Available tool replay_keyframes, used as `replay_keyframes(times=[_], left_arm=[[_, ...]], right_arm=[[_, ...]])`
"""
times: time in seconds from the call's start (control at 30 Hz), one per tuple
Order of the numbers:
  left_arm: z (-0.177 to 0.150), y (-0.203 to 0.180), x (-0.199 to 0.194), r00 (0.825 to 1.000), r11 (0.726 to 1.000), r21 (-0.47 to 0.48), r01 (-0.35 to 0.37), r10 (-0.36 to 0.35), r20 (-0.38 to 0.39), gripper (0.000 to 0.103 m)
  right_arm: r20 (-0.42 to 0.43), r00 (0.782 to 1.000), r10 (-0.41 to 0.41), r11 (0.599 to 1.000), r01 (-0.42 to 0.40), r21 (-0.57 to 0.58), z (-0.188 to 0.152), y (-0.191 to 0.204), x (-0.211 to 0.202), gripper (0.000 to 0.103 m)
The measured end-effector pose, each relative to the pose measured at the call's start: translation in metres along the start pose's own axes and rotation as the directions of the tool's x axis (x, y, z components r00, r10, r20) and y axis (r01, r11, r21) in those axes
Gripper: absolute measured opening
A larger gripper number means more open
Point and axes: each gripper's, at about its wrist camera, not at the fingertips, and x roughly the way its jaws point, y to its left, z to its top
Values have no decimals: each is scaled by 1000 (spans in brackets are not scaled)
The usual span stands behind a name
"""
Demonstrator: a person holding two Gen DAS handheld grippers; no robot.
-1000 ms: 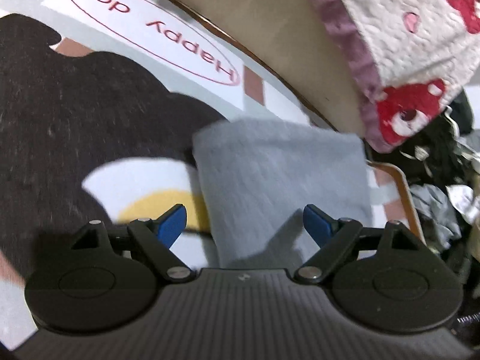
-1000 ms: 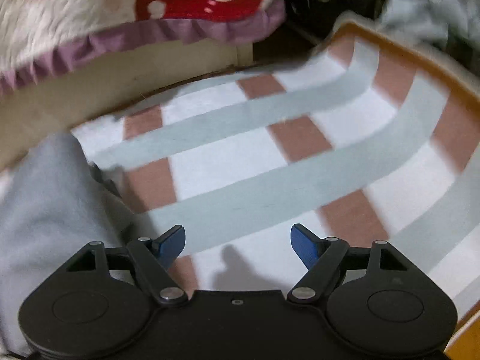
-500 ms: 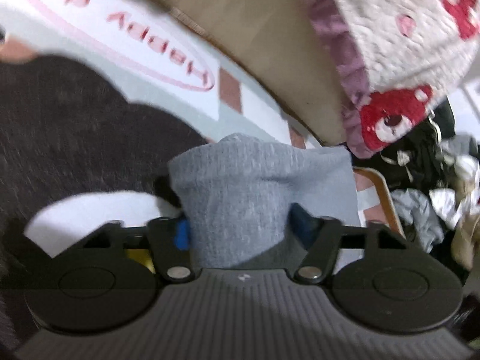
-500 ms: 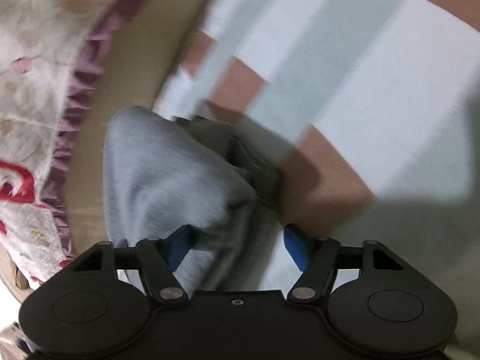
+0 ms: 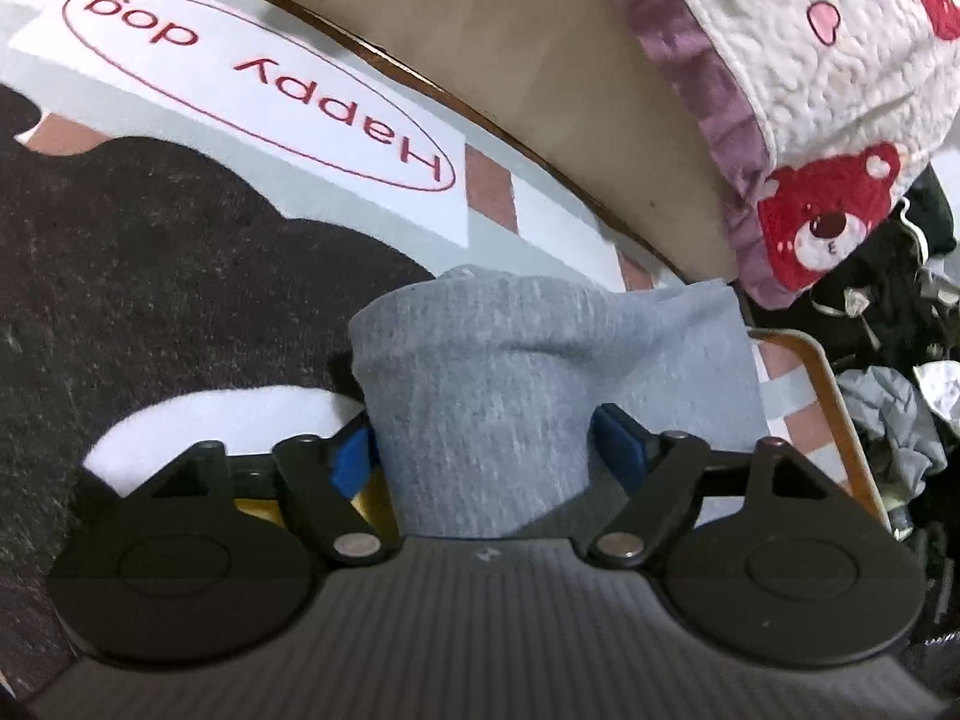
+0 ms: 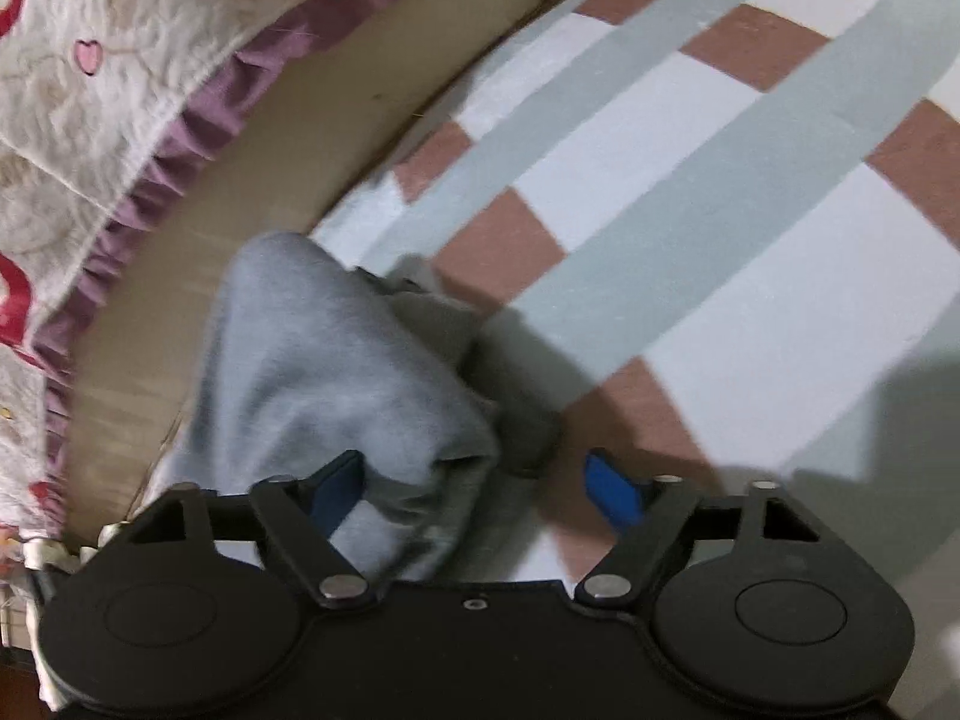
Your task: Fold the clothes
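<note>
"Happy dog" — red letters, upside down, ringed, on the rug (image 5: 252,78).

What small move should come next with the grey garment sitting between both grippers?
Probably draw both grippers back. The grey garment lies folded on the rug, and the jaws of the left gripper and right gripper are opening around it.

Left gripper (image 5: 489,456) angled down, jaws opening; right gripper (image 6: 477,483) angled down, jaws opening.
</note>
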Motion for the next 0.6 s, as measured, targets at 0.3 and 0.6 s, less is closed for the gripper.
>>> replay_keyframes(times=[0.3,0.6], left_arm=[[8,-12,24,999,999,-20,47,-48,-10,93],[-17,-65,-24,982,970,214,-114,77,174,47]], right_arm=[[48,950,310,950,-308,-48,0,6,45,89],[154,923,353,884,-275,-377,5,50,16,63]])
